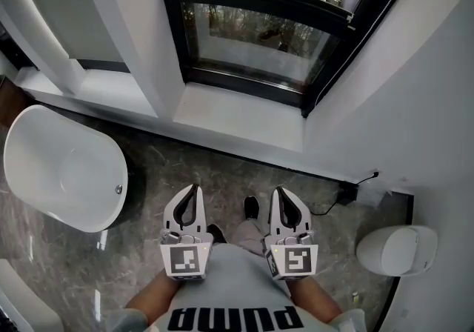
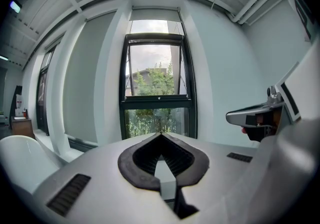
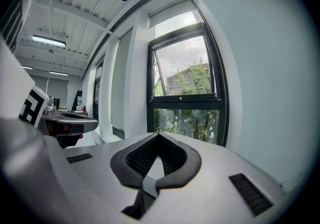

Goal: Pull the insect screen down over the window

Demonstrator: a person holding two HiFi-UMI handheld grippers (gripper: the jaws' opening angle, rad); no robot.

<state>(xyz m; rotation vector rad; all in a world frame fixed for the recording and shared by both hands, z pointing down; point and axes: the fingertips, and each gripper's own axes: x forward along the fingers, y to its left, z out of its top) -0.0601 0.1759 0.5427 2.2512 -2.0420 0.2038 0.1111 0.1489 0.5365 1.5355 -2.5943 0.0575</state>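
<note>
The black-framed window (image 1: 255,41) stands ahead of me above a white sill (image 1: 237,119). Its upper sash (image 3: 182,65) is tilted open outward. A pale box (image 2: 155,14) spans the top of the window recess; no screen shows over the glass (image 2: 157,120). Both grippers are held low and close to my body, well short of the window and pointing toward it. My left gripper (image 1: 196,188) (image 2: 160,134) is shut with nothing in it. The right gripper (image 1: 278,191) (image 3: 158,133) is also shut and empty. Each gripper also shows in the other's view: the right gripper (image 2: 255,115) and the left gripper (image 3: 70,124).
A white bathtub (image 1: 63,167) stands on the marble floor at the left. On the right are a white rounded fixture (image 1: 396,249) and a black plug with its cable (image 1: 346,191) by the wall. My shoes (image 1: 252,208) show between the grippers.
</note>
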